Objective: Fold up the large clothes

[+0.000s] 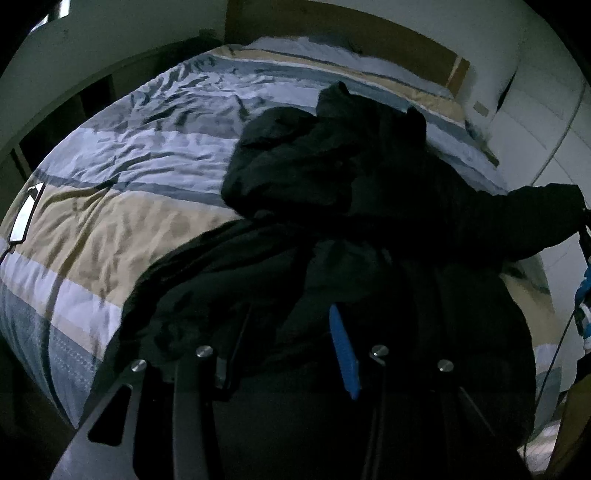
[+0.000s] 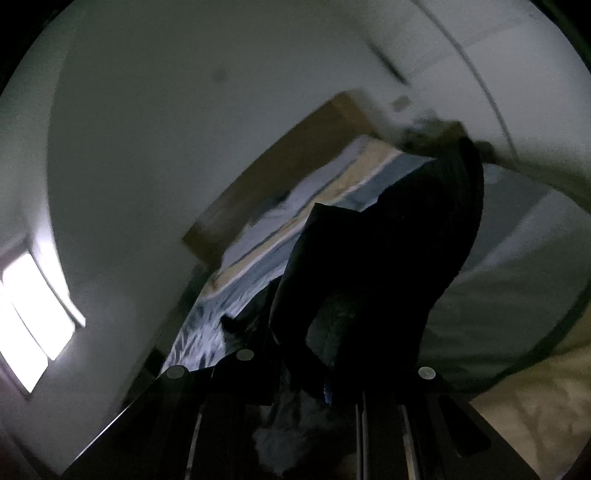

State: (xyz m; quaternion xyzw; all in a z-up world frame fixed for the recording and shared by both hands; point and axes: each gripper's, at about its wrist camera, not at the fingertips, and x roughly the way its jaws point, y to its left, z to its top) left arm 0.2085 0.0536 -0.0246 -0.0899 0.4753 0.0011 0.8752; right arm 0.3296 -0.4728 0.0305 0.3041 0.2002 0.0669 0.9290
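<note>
Left gripper [image 1: 288, 347] sits low over the near end of the jacket [image 1: 332, 206], fingers apart, a blue pad [image 1: 345, 356] showing on the right one; dark cloth lies between them, but whether they actually grip it can't be told in this gloom. Right gripper [image 2: 299, 384] is up in the air, and the dark cloth of the jacket [image 2: 388, 277] runs straight down into its fingers — it looks pinched there, though the view is blurred and dim, so open or closed I cannot tell.

Around it: a bed [image 1: 122, 192] with a striped cover in blue, white and tan, rumpled all over. A wooden headboard [image 1: 332, 33] runs along the far end against a pale wall [image 1: 129, 29]. A small bright flat object [image 1: 26, 218] lies at the bed's left edge. From the right wrist, a lit window [image 2: 33, 321] glows at the left.

The jacket lies on the right half of the bed, long axis from the near edge toward the headboard. Its hood end [image 1: 332, 99] points at the headboard. One sleeve [image 1: 535, 210] stretches off to the right, lifted clear of the cover.

It's black, bulky, heavily bunched in the middle, folds barely readable.
</note>
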